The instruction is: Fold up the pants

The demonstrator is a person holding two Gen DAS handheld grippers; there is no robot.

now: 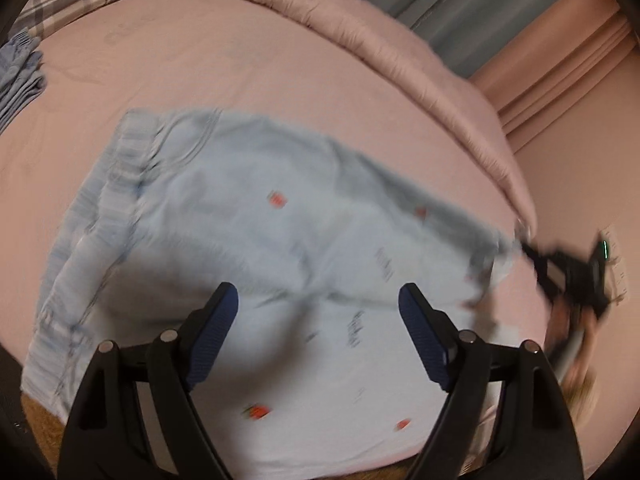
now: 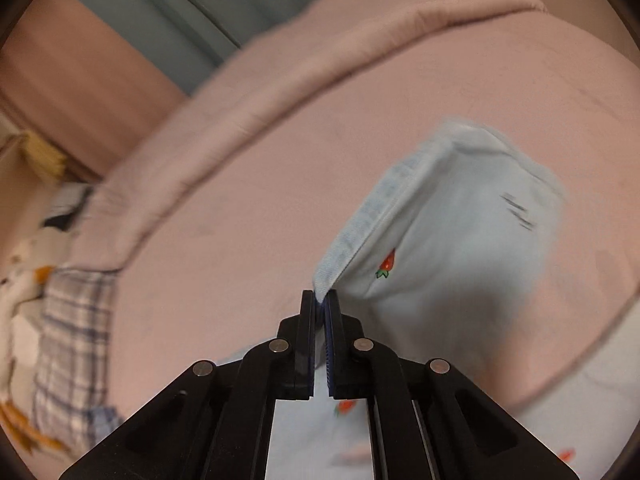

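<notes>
Here the right gripper (image 2: 320,300) is clamped on the hem edge of the pale blue pants (image 1: 256,240), lifting that corner off the pink bed sheet (image 1: 240,60) where the rest lies flat. The left gripper (image 1: 318,308) hovers above the cloth with jaws spread and empty. Light, limp fabric of this kind probably sags and slides, so hems and the gathered waistband (image 1: 100,208) look the firmest holds.
</notes>
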